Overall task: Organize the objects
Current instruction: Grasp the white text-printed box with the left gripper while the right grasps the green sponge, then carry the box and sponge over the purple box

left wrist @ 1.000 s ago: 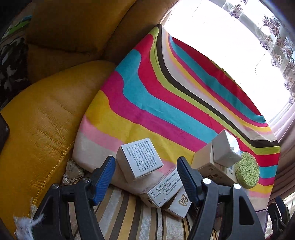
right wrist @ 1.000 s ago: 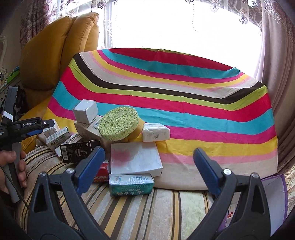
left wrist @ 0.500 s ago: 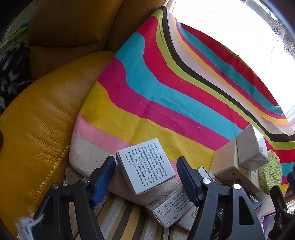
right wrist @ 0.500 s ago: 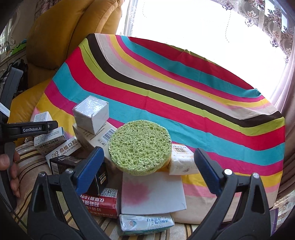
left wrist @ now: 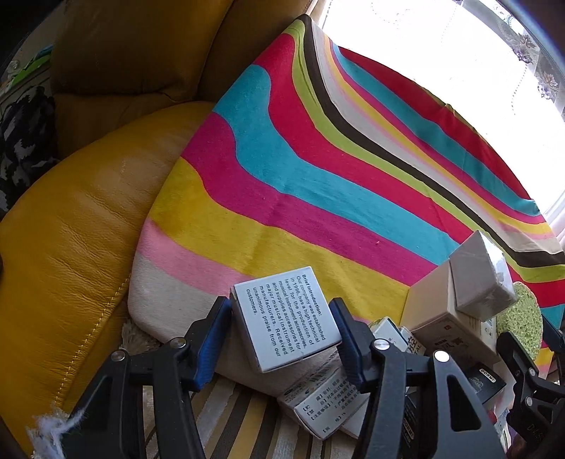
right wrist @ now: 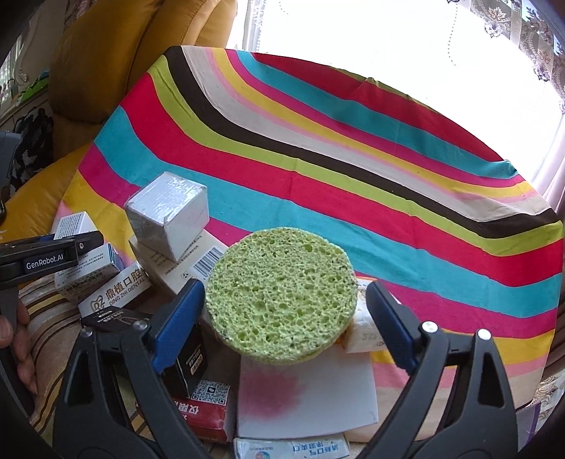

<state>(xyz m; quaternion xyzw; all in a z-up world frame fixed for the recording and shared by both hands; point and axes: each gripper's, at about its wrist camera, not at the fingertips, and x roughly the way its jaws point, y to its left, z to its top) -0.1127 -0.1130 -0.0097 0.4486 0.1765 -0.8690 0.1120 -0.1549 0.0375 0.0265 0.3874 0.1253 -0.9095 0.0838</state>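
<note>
Sponge [right wrist: 280, 294], soft and light, sits between the right gripper's [right wrist: 282, 310] spread fingers; left gripper [left wrist: 282, 335] seemingly pinches a stiff white box [left wrist: 284, 317].

Place: I am in a home, in what looks like a living room.
Seating: a yellow leather sofa [left wrist: 70, 268] with plump back cushions [left wrist: 134, 53].
Soft furnishing: a striped cushion [right wrist: 353, 183] leans beside it.
Window: a patterned lace curtain [right wrist: 494, 17] hangs over bright daylight.
Clutter: small household boxes [right wrist: 166, 215] lie piled before me.
</note>
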